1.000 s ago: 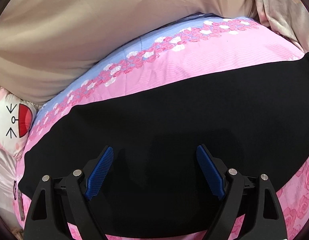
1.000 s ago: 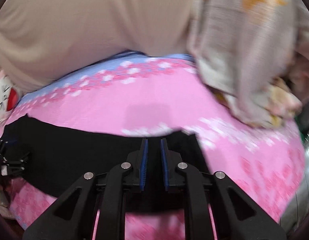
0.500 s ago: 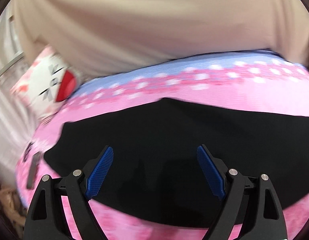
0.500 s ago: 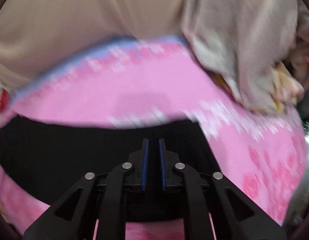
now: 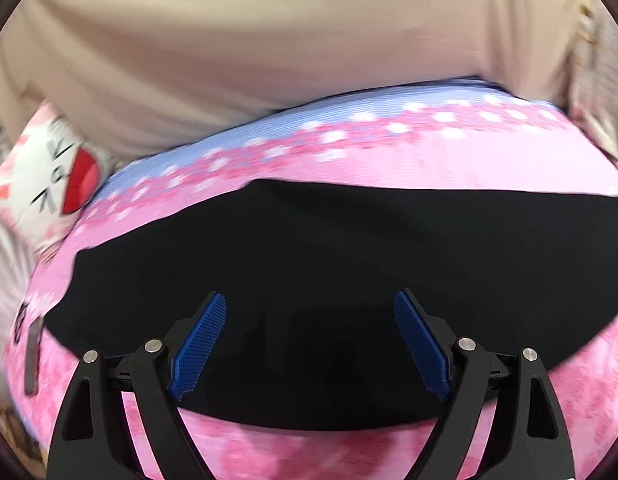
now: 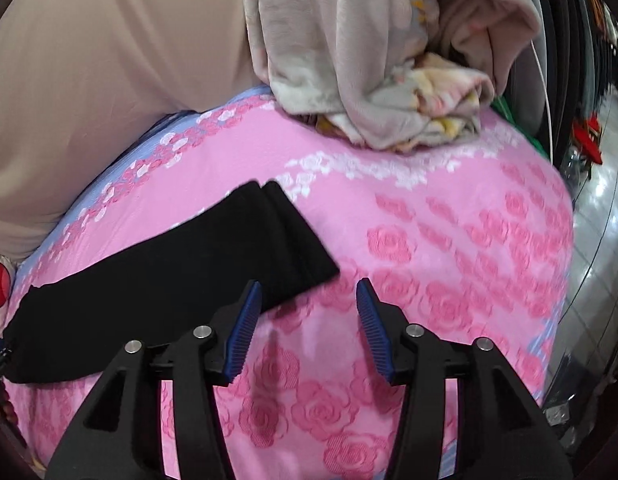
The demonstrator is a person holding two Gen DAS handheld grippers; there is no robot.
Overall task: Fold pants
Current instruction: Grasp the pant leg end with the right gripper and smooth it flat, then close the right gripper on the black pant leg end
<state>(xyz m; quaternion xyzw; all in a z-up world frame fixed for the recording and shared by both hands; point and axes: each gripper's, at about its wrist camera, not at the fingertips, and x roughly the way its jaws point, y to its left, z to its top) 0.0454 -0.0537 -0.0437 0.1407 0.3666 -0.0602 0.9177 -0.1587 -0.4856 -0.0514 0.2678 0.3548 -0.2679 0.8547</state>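
Observation:
The black pants (image 5: pixel 329 264) lie flat on the pink rose-patterned bed sheet (image 5: pixel 389 164). In the right wrist view they (image 6: pixel 169 280) stretch from the lower left to their leg ends near the middle. My left gripper (image 5: pixel 311 312) is open and empty, hovering over the pants' wide part. My right gripper (image 6: pixel 309 292) is open and empty, just right of the leg ends, over the bare sheet (image 6: pixel 449 260).
A large beige pillow (image 5: pixel 269 40) lies behind the pants. A crumpled grey floral blanket (image 6: pixel 369 60) is piled at the far right. A white cat-face cushion (image 5: pixel 49 176) sits at the left. The bed's right edge drops to a shiny floor (image 6: pixel 597 240).
My right gripper has opened, let go of the pants' leg ends and pulled back to the right. My left gripper stayed open; its view shifted left, then slightly back.

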